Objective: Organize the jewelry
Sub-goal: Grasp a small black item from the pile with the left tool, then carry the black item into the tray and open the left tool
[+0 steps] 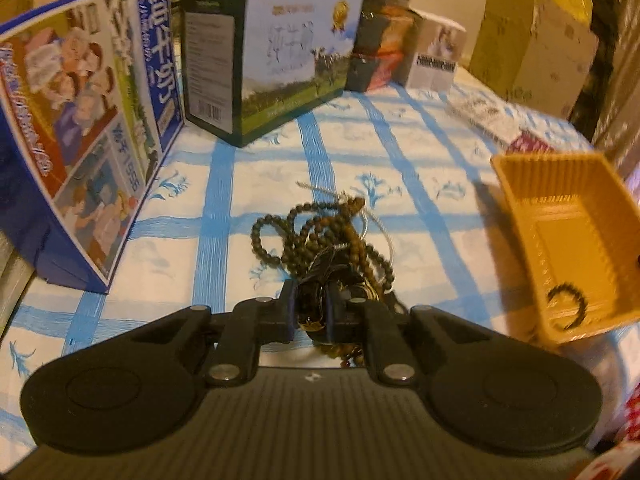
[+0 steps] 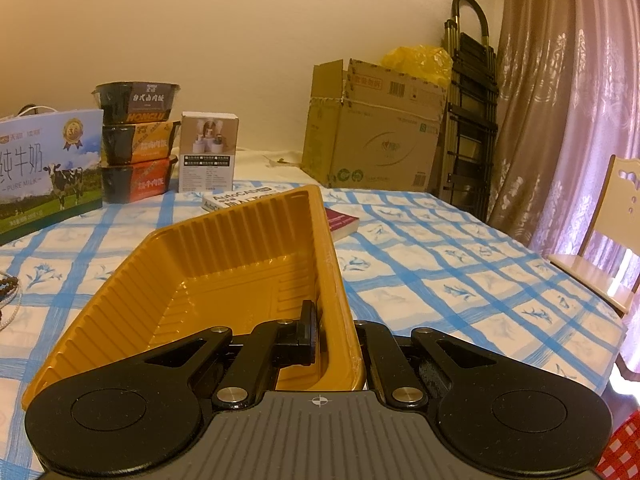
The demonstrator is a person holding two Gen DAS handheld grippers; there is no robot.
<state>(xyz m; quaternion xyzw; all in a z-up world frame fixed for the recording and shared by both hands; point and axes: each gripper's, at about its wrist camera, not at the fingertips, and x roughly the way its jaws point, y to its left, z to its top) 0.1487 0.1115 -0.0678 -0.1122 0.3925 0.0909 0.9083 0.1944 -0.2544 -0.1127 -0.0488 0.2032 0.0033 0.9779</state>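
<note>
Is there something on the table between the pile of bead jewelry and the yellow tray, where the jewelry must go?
Nothing visible does. Between the bead pile and the yellow tray lies only bare checked tablecloth. The left gripper already pinches a dark piece, and the right gripper holds the tray's wall.

The milk carton [image 2: 48, 168] reads "纯牛奶" and "PURE MILK" beside a pictured cow, with a gold medal badge whose number looks like "36". The top food bowl [image 2: 136, 102] in the stack carries "HONGLU" in orange under white Chinese characters too small to read surely. The white book [image 2: 236, 199] lying flat on the tabletop shows "AutoCAD", and the blue milk box [image 1: 84, 132] bears "纯牛奶" down its spine.
</note>
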